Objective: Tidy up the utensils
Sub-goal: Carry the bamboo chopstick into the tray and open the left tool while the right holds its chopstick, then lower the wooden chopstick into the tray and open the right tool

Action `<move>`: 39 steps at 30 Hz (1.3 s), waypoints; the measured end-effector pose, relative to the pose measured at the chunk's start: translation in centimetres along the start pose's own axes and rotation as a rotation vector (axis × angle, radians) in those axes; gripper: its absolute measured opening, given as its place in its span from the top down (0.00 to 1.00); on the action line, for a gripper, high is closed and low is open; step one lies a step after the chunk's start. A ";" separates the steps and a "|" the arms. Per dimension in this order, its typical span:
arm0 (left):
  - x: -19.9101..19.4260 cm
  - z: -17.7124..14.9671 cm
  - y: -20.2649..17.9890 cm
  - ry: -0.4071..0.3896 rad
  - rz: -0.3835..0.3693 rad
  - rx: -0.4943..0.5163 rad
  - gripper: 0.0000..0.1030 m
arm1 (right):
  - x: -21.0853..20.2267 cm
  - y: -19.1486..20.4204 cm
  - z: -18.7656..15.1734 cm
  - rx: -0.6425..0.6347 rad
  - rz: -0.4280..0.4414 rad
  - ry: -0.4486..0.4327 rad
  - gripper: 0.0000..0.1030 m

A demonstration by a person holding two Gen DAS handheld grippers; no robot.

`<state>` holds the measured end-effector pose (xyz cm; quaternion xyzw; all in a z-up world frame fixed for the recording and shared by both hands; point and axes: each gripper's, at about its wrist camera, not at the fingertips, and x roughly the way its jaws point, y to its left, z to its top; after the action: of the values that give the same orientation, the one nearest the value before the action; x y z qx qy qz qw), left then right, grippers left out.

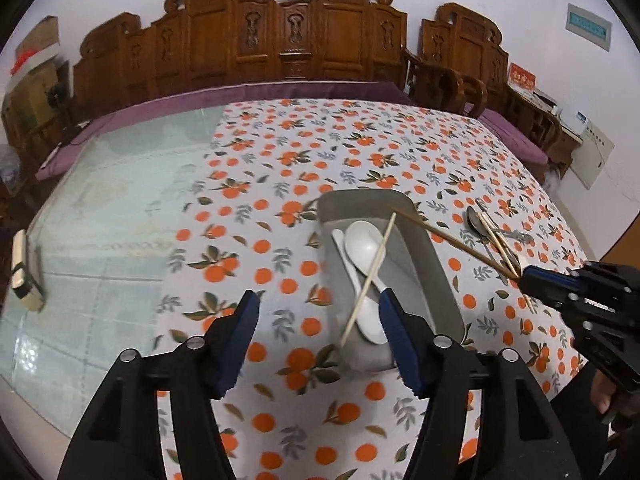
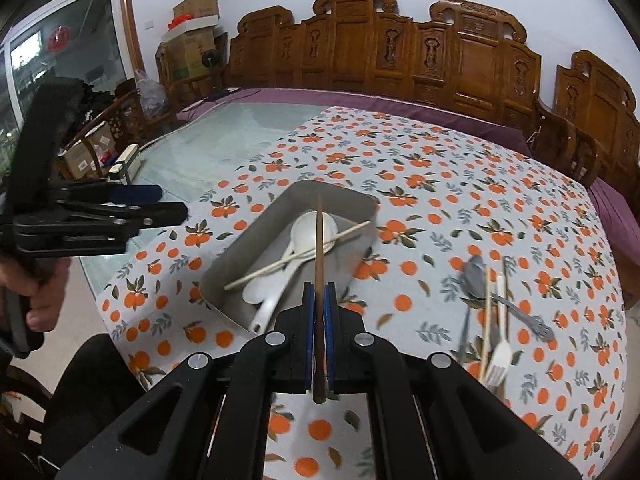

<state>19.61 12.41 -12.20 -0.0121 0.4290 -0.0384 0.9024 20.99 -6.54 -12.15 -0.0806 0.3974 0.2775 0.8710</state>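
Covering most of a glass-topped table (image 1: 100, 216) was an orange-print tablecloth (image 1: 360, 136), backed by a carved wooden bench (image 1: 280, 36) with a purple cushion. Sat near the cloth's middle: a grey rectangular tray (image 2: 240, 256), already holding two white plastic spoons (image 2: 308, 232) with a pale chopstick (image 2: 296, 256) laid slantwise across them. Lay to the tray's right on the cloth, well apart from it: a loose heap of utensils, namely a metal spoon (image 2: 476, 276), a white plastic fork (image 2: 498, 364) and several more chopsticks (image 2: 486, 320). Hovered just short of the tray's near end with blue pads spread wide and nothing between them: the left gripper (image 1: 318, 320). Clamped narrow on a dark brown chopstick (image 2: 319, 248): the right gripper (image 2: 319, 292), the stick pointing forward over the tray and above the spoons, its tip near the tray's far wall. Rested at the table's left edge: a small white and black box (image 2: 126, 164), too blurred to identify.
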 end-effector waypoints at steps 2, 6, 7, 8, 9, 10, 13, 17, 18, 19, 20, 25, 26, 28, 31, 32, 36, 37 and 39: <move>-0.6 -0.1 0.5 -0.012 0.007 -0.002 0.36 | 0.8 0.4 0.3 -0.004 -0.004 0.011 0.94; -1.6 -0.2 0.9 -0.037 0.016 -0.003 0.31 | 2.5 0.9 0.8 -0.003 -0.013 0.034 0.95; -1.8 -0.2 1.0 -0.041 0.013 -0.005 0.30 | 2.9 1.0 1.0 -0.002 -0.014 0.038 0.95; -1.9 -0.2 1.0 -0.045 0.009 -0.007 0.28 | 3.3 1.2 1.1 -0.001 -0.013 0.042 0.95; -2.1 -0.3 1.0 -0.051 0.006 -0.008 0.27 | 3.7 1.3 1.3 0.001 -0.013 0.046 0.95; -2.3 -0.3 1.0 -0.055 0.007 -0.008 0.24 | 4.0 1.4 1.5 0.004 -0.012 0.049 0.95; -2.6 -0.5 0.7 -0.070 0.022 0.005 0.14 | 5.3 2.0 2.1 0.010 -0.010 0.060 0.95; -3.0 -0.9 0.6 -0.089 0.027 0.004 0.13 | 6.7 2.6 2.4 0.013 -0.027 0.076 0.94; -3.0 -1.0 0.6 -0.091 0.026 0.000 0.13 | 7.0 2.7 2.4 0.015 -0.027 0.081 0.94; -2.9 -1.0 0.7 -0.092 0.026 -0.002 0.13 | 7.3 2.8 2.3 0.015 -0.029 0.085 0.94; -2.9 -1.1 0.7 -0.091 0.025 -0.002 0.13 | 7.6 2.9 2.3 0.019 -0.027 0.088 0.94; -2.4 -1.4 0.8 -0.084 0.041 0.006 0.13 | 8.5 3.1 2.0 0.048 0.006 0.104 0.94; -2.3 -1.5 0.9 -0.081 0.042 0.004 0.13 | 8.6 3.1 1.9 0.052 0.014 0.110 0.93; -2.1 -1.6 1.1 -0.076 0.043 -0.003 0.13 | 8.9 3.3 1.7 0.051 0.026 0.114 0.92; -2.1 -1.9 1.3 -0.074 0.045 -0.009 0.13 | 8.8 3.6 1.5 0.050 0.052 0.105 0.92; -2.1 -1.9 1.4 -0.075 0.047 -0.011 0.13 | 8.7 3.6 1.5 0.052 0.063 0.104 0.92; -2.1 -2.0 1.2 -0.076 0.052 -0.011 0.13 | 7.2 3.4 1.3 0.044 0.073 0.071 0.92; -2.1 -2.1 1.1 -0.076 0.052 -0.008 0.13 | 6.5 3.1 1.2 0.047 0.072 0.062 0.92; -2.1 -2.2 0.6 -0.075 0.053 0.006 0.13 | 5.4 2.4 1.1 0.050 0.066 0.050 0.92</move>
<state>16.61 13.23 -12.05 0.0006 0.3951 -0.0153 0.9185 23.27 -1.87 -15.24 -0.0527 0.4283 0.2939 0.8529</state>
